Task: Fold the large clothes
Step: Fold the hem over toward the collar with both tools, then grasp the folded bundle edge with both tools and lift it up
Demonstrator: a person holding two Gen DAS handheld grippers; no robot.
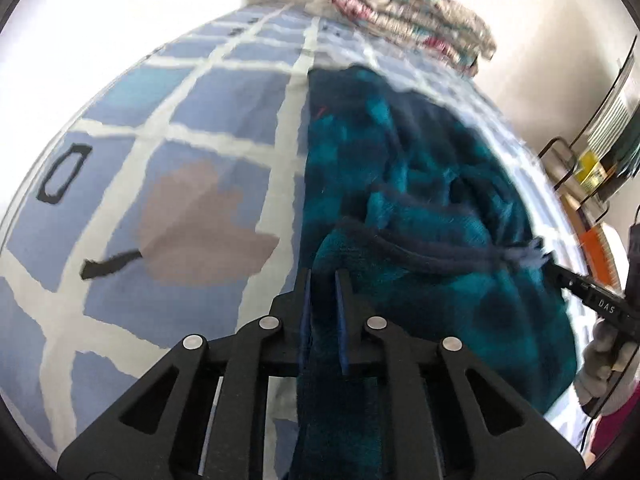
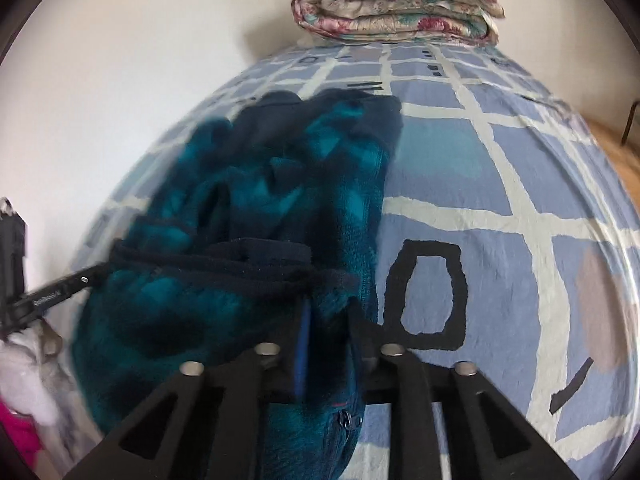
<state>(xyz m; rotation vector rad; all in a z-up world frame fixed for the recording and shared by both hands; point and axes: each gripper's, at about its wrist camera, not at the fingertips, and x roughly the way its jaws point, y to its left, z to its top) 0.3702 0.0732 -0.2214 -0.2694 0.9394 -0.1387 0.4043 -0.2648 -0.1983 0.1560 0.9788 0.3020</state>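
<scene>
A teal and navy fleece garment (image 1: 420,184) lies rumpled on the blue patchwork bedsheet (image 1: 180,120). Its navy hem runs as a band between both grippers. My left gripper (image 1: 324,280) is shut on the hem's near left corner, with cloth filling the narrow gap between its blue pads. In the right wrist view the garment (image 2: 248,184) spreads away to the left, and my right gripper (image 2: 330,312) is shut on a thick fold of it at the other hem corner. Each gripper shows in the other's view: the right gripper (image 1: 560,274) and the left gripper (image 2: 96,274).
A folded floral quilt (image 2: 396,8) sits at the bed's far end against the white wall. The bedsheet (image 2: 500,200) lies flat to the right of the garment. A gloved hand (image 1: 604,352) holds the right gripper. A metal rack (image 1: 592,168) and wood floor (image 2: 616,148) lie beyond the bed's edge.
</scene>
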